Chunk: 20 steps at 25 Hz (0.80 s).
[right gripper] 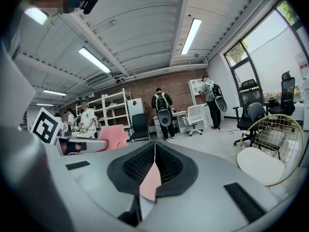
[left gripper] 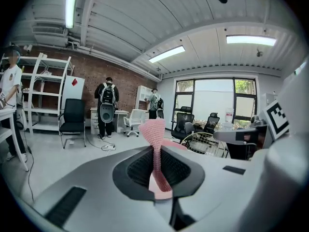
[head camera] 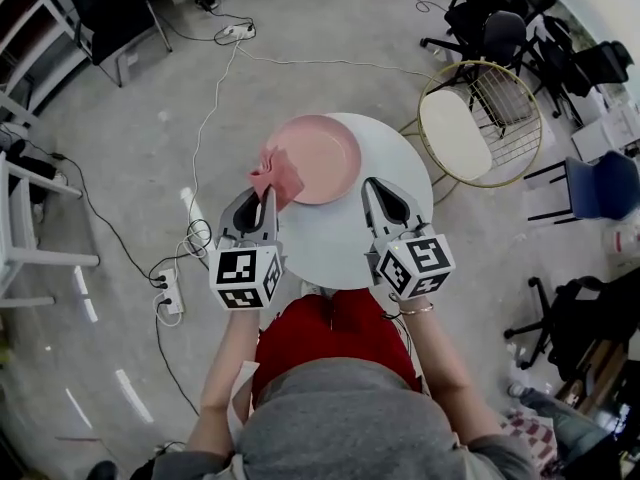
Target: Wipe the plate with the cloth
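Observation:
A pink plate [head camera: 322,156] lies on the far half of a small round white table [head camera: 330,243]. My left gripper [head camera: 270,190] hovers at the plate's left rim, shut on a pink knitted cloth [head camera: 276,172]. In the left gripper view the cloth [left gripper: 155,132] rises out between the closed jaws of that gripper [left gripper: 157,149]. My right gripper [head camera: 374,184] is just right of the plate's near edge. Its jaws [right gripper: 154,146] meet in a thin line, with a flat pink sliver low between them. The right gripper view also catches the cloth [right gripper: 112,137] at the left.
A gold wire chair with a white seat [head camera: 480,123] stands right of the table. Cables and a power strip [head camera: 168,290] lie on the floor to the left. Office chairs [head camera: 500,28] stand at the back right, a white shelf [head camera: 20,218] at the left. People stand far across the room [right gripper: 161,111].

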{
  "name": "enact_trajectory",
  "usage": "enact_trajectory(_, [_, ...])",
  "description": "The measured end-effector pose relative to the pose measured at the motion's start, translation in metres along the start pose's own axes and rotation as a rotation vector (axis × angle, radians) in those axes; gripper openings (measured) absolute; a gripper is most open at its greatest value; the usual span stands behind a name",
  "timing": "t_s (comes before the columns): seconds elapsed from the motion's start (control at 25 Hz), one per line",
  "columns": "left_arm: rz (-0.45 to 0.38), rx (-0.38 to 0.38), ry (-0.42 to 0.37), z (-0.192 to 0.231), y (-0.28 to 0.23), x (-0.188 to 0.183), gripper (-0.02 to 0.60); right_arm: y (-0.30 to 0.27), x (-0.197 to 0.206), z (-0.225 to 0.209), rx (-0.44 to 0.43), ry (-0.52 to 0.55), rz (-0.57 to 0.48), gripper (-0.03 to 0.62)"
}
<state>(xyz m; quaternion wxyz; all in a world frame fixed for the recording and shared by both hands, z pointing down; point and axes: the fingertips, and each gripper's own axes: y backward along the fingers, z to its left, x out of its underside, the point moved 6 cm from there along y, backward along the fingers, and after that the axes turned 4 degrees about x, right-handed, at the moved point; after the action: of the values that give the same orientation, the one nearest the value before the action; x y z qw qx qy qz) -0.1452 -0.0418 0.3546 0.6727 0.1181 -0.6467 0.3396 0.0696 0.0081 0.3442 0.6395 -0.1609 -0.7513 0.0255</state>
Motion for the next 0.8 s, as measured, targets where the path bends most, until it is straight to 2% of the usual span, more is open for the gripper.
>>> enact_trajectory(0.24, [0.059, 0.006, 0.025, 0.001, -0.03, 0.016, 0.035, -0.016, 0.008, -0.02, 0.027, -0.004, 0.041, 0.029])
enact_trajectory(0.6, [0.146, -0.027, 0.074, 0.003, -0.077, 0.029, 0.035, -0.048, 0.015, -0.059, -0.007, -0.011, 0.094, 0.029])
enact_trajectory(0.8, [0.175, -0.019, 0.088, -0.005, -0.111, 0.027, 0.035, -0.066, 0.016, -0.082, -0.042, -0.02, 0.128, 0.029])
